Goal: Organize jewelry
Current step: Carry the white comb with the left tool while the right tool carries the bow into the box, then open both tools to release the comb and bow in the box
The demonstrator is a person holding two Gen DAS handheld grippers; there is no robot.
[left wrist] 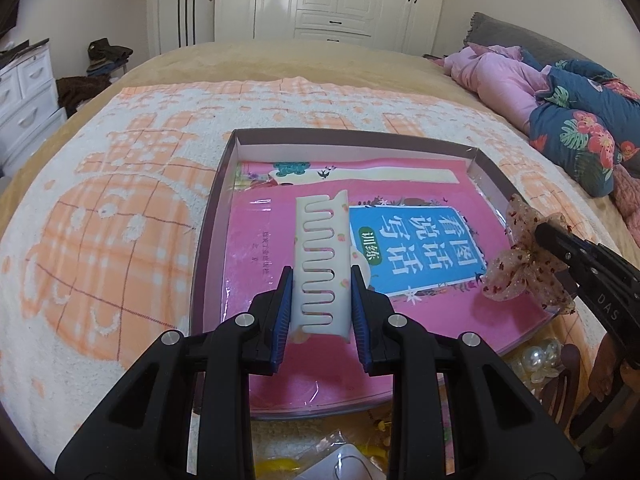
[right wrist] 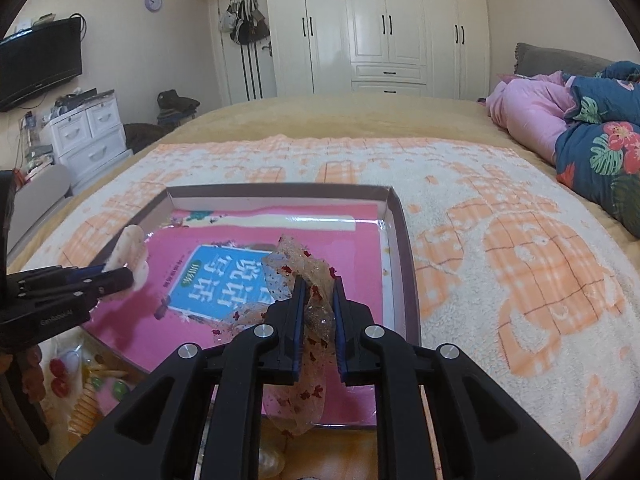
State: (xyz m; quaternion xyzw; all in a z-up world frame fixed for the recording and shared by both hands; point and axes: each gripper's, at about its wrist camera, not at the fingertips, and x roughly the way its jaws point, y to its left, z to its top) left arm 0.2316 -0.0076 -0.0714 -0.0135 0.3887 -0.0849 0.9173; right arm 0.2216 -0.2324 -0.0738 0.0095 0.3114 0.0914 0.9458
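Two jaws-clamped pieces: cream hair clip (left wrist: 320, 264) (left), sheer bow (right wrist: 310, 304) (right).

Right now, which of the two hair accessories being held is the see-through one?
The sheer ribbon bow with red specks, gripped by the right tool. The other, in the left tool, is an opaque white claw clip.

Bedroom setup: white wardrobe (right wrist: 384, 28) straight ahead, bags on the door (right wrist: 244, 20), TV (right wrist: 40, 60) and white drawers (right wrist: 86, 132) off left, rumpled quilts (right wrist: 592, 136) far right on the bed (right wrist: 340, 116).
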